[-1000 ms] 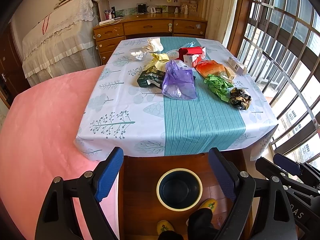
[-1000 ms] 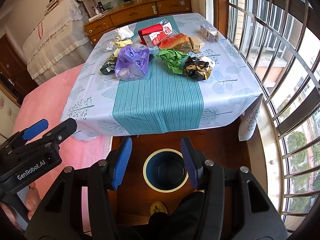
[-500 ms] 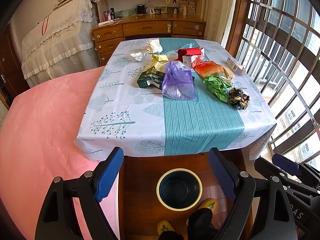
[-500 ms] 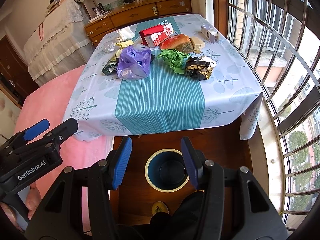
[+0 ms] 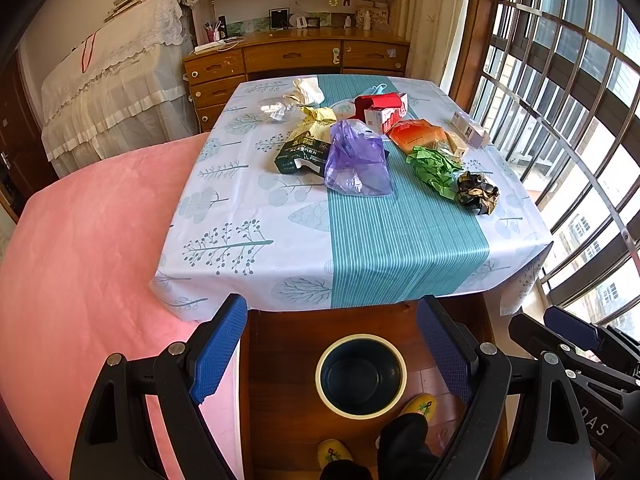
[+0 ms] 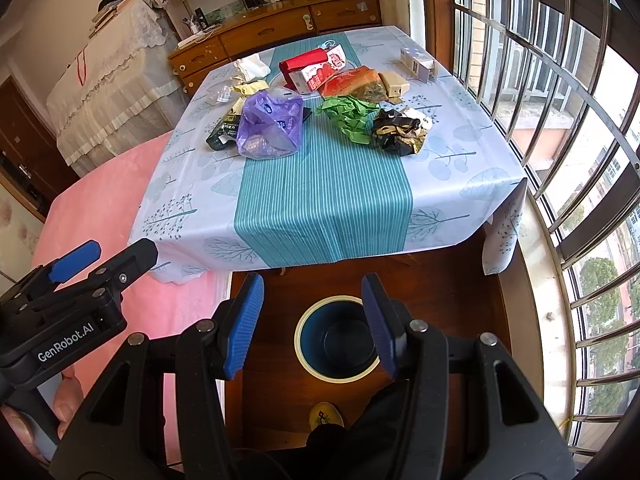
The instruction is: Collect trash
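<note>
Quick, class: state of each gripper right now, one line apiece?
Left gripper: open wide, holding nothing; the bin shows between its fingers.
Right gripper: open, narrower than the left, holding nothing.

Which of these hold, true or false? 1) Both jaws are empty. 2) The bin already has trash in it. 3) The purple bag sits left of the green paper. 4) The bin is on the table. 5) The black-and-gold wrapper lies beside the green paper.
1) Left gripper and right gripper hold nothing, jaws apart: true.
2) The bin has trash in it: false, its inside looks empty.
3) Purple bag left of the green paper: true.
4) Bin on the table: false, it stands on the wooden floor in front of the table.
5) Black-and-gold wrapper beside the green paper: true.
</note>
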Action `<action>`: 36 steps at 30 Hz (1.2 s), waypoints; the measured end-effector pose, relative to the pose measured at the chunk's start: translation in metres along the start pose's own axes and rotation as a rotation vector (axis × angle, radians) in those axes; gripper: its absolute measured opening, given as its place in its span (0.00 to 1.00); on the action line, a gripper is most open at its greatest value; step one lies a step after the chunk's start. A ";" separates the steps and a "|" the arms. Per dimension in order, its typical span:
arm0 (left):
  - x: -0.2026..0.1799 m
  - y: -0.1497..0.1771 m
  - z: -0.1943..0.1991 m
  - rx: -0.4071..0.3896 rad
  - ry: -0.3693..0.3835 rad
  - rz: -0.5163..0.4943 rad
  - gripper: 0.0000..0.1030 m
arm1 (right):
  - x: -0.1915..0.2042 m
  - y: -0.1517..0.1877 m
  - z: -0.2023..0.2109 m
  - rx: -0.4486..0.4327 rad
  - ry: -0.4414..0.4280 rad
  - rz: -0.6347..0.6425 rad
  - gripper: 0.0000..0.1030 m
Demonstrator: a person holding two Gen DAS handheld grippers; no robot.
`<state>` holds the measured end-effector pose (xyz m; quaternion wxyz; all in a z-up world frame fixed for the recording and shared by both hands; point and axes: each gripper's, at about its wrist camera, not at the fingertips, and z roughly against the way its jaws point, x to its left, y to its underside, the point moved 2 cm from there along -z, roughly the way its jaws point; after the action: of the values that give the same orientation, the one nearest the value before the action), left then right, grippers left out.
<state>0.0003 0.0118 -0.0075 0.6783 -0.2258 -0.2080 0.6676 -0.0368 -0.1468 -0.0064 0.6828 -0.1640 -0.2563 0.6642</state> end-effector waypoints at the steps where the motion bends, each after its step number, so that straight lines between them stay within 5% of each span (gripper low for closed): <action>1: 0.000 0.000 0.000 0.000 -0.001 0.000 0.86 | 0.000 0.000 0.000 0.000 0.000 0.000 0.47; 20: -0.002 0.009 -0.005 0.031 0.023 0.000 0.86 | 0.014 -0.005 -0.005 0.007 -0.014 0.016 0.47; 36: -0.028 -0.071 -0.060 0.020 -0.018 0.056 0.86 | -0.028 -0.089 -0.055 0.051 -0.045 0.048 0.47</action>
<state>0.0925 -0.0181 -0.0143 0.6597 -0.2186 -0.2012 0.6903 0.0681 -0.1741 -0.0053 0.6646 -0.1375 -0.2505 0.6904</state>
